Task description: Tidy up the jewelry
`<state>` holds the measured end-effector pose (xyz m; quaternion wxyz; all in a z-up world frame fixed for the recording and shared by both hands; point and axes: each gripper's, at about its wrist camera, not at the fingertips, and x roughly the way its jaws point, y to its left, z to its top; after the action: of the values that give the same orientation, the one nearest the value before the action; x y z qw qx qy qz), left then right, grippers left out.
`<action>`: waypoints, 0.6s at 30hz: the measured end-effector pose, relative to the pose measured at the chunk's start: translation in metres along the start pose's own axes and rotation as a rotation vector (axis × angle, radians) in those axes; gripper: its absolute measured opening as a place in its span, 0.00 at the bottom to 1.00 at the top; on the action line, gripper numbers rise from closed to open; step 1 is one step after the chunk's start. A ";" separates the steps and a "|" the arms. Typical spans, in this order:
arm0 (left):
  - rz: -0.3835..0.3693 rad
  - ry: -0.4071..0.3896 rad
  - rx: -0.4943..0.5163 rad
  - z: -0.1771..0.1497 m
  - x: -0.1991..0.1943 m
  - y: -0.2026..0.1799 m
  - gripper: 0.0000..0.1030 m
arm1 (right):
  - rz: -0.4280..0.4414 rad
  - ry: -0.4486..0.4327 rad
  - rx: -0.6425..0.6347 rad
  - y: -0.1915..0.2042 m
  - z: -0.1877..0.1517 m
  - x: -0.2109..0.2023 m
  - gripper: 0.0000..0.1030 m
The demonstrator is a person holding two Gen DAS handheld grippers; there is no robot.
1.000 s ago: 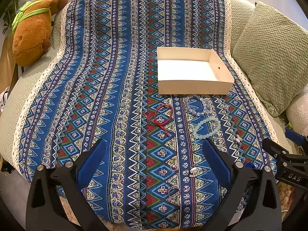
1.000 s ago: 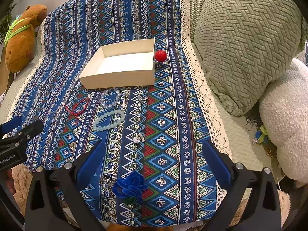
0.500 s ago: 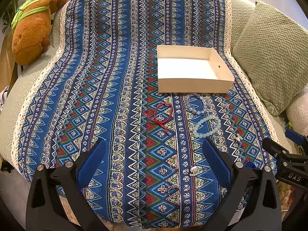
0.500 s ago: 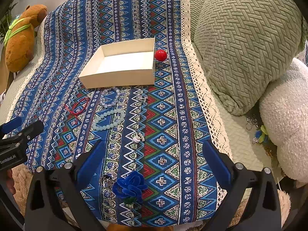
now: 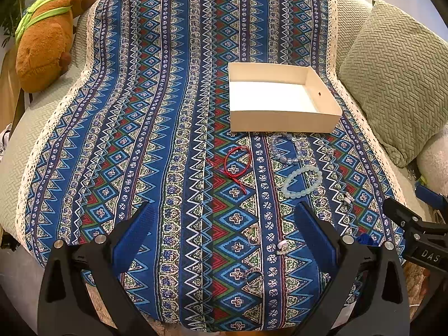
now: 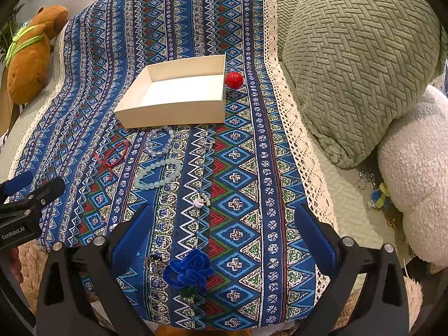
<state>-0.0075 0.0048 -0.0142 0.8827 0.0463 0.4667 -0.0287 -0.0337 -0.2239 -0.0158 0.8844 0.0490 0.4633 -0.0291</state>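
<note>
Nothing is sorted yet, by the look of it: the white box (image 5: 282, 117) at the far side lies empty. Left to right on the patterned cloth (image 5: 140, 112) near it: a red cord bracelet (image 5: 236, 161), a clear bead bracelet (image 5: 285, 148), a pale green bead bracelet (image 5: 302, 177), small rings nearer. The left gripper (image 5: 224, 232) and right gripper (image 6: 224, 235) both hover spread wide, holding nothing
</note>
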 end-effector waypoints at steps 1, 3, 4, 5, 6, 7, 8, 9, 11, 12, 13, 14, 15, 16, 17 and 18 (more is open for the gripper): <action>0.000 0.002 0.001 0.001 0.000 -0.001 0.95 | -0.001 0.000 -0.001 -0.001 0.000 -0.001 0.97; 0.000 0.008 -0.002 0.006 0.003 0.000 0.95 | 0.000 0.000 -0.002 -0.001 0.000 -0.002 0.97; -0.002 0.011 -0.003 0.007 0.004 0.000 0.95 | 0.000 0.001 -0.002 -0.001 -0.001 0.000 0.97; -0.004 0.013 -0.004 0.007 0.004 0.000 0.95 | -0.001 0.001 -0.001 -0.001 -0.001 -0.001 0.97; -0.004 0.015 -0.005 0.006 0.004 0.000 0.95 | -0.002 0.001 -0.001 -0.002 -0.001 -0.002 0.97; -0.005 0.017 -0.005 0.006 0.005 0.000 0.95 | -0.002 0.002 0.000 -0.001 -0.001 -0.003 0.97; -0.005 0.017 -0.005 0.006 0.005 0.000 0.95 | -0.004 0.002 0.001 0.000 -0.001 -0.002 0.97; -0.006 0.018 -0.005 0.006 0.005 0.000 0.95 | -0.006 0.001 0.001 0.001 -0.001 -0.001 0.97; -0.007 0.018 -0.005 0.007 0.007 0.000 0.95 | -0.009 -0.002 0.003 0.002 -0.003 0.001 0.97; -0.008 0.019 -0.005 0.007 0.007 -0.001 0.95 | -0.008 -0.002 0.004 0.001 -0.002 0.001 0.97; -0.008 0.021 -0.005 0.007 0.008 -0.001 0.95 | -0.006 -0.001 0.005 0.000 -0.002 0.002 0.97; -0.009 0.022 -0.005 0.006 0.009 -0.001 0.95 | -0.015 -0.006 0.015 0.000 -0.003 0.003 0.97; -0.010 0.024 -0.004 0.007 0.010 -0.001 0.95 | -0.016 -0.005 0.015 -0.001 -0.003 0.003 0.97; -0.012 0.026 -0.004 0.008 0.012 -0.002 0.95 | -0.016 -0.003 0.015 -0.001 -0.003 0.004 0.97; -0.014 0.029 -0.005 0.008 0.013 -0.002 0.95 | -0.015 0.000 0.016 -0.001 -0.003 0.005 0.97; -0.017 0.031 -0.005 0.009 0.015 -0.002 0.95 | -0.015 0.002 0.017 -0.002 -0.003 0.005 0.97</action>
<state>0.0082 0.0017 -0.0218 0.8752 0.0406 0.4809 -0.0345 -0.0333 -0.2252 -0.0221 0.8831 0.0530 0.4644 -0.0394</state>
